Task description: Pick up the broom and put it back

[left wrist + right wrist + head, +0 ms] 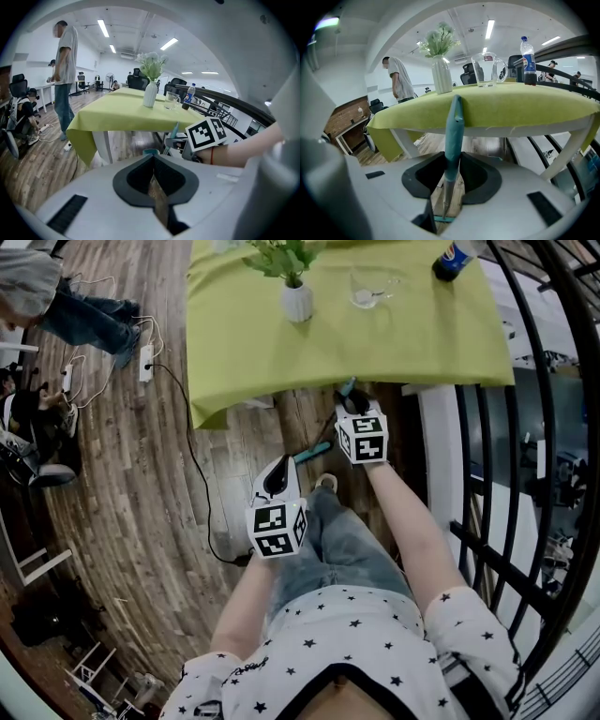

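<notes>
The broom has a teal handle (453,131) that stands upright between my right gripper's (451,174) dark pads, which are shut on it just below the green table's edge. In the head view that gripper (350,401) sits at the table's near edge, with the handle's tip (348,385) above it and a stretch of handle (312,452) below. A teal bar (443,219) shows at the floor under the jaws. My left gripper (280,472) hangs lower and to the left, shut with nothing in it (153,176). From it I see the right gripper's marker cube (206,133).
The table with a green cloth (403,343) carries a white vase (297,301), a glass (370,287) and a bottle (455,257). A dark railing (525,437) runs along the right. A standing person (84,315) and a cable with a power strip (147,362) are at the left.
</notes>
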The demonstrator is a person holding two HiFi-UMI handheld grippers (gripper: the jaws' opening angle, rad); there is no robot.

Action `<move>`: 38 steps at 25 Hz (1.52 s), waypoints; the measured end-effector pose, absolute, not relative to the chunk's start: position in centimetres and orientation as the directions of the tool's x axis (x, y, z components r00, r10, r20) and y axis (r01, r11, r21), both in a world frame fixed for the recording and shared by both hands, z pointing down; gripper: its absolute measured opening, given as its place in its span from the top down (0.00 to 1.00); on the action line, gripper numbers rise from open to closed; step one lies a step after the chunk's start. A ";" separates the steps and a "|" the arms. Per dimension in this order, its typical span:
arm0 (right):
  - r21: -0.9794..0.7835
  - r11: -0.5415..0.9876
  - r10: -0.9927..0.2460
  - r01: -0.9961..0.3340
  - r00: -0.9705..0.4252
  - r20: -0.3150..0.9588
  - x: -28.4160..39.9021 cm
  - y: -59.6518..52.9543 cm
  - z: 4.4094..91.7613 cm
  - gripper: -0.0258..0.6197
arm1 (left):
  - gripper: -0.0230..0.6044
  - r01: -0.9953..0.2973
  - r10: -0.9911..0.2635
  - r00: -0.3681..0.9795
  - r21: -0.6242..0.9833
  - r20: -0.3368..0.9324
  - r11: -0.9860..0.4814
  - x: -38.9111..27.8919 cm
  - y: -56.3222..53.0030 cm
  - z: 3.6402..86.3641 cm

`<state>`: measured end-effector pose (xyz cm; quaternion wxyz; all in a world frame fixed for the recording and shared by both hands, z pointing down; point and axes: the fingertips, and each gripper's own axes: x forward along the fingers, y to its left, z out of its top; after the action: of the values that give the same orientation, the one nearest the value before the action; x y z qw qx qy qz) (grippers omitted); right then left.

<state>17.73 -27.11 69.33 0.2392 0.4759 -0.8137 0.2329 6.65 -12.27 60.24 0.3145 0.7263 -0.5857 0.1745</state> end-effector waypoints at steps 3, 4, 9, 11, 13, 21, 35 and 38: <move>-0.149 0.435 -0.662 -0.888 -0.427 0.616 17.6 -27.2 69.4 0.81 | 0.95 -0.960 -0.741 0.255 0.253 0.622 -0.118 6.6 -12.3 60.2; -0.149 0.433 -0.662 -0.889 -0.426 0.617 17.6 -27.2 69.5 0.81 | 0.95 -0.960 -0.741 0.255 0.254 0.622 -0.118 6.6 -12.4 60.2; -0.172 0.431 -0.653 -0.886 -0.438 0.618 17.4 -27.1 69.4 0.73 | 0.95 -0.960 -0.743 0.255 0.256 0.619 -0.117 6.6 -12.5 59.9; -0.174 0.430 -0.652 -0.886 -0.438 0.619 17.4 -27.0 69.3 0.72 | 0.95 -0.959 -0.744 0.256 0.256 0.617 -0.118 6.6 -12.4 59.7; -0.175 0.428 -0.651 -0.887 -0.437 0.621 17.4 -26.9 69.2 0.71 | 0.95 -0.959 -0.744 0.257 0.257 0.617 -0.118 6.6 -12.3 59.6; -0.179 0.420 -0.647 -0.890 -0.432 0.629 17.8 -26.7 69.1 0.70 | 0.95 -0.957 -0.747 0.263 0.260 0.611 -0.124 6.9 -12.5 59.2; -0.174 0.393 -0.673 -0.903 -0.411 0.615 18.7 -26.8 68.6 0.68 | 0.95 -0.955 -0.750 0.276 0.261 0.601 -0.142 7.1 -12.8 58.6; -0.168 0.389 -0.679 -0.906 -0.405 0.612 18.9 -26.8 68.6 0.70 | 0.95 -0.955 -0.750 0.276 0.262 0.601 -0.142 7.1 -12.7 58.6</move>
<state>18.93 -26.83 68.56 0.2298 0.4947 -0.8010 0.2469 7.07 -12.74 58.60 0.3079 0.7372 -0.5781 0.1662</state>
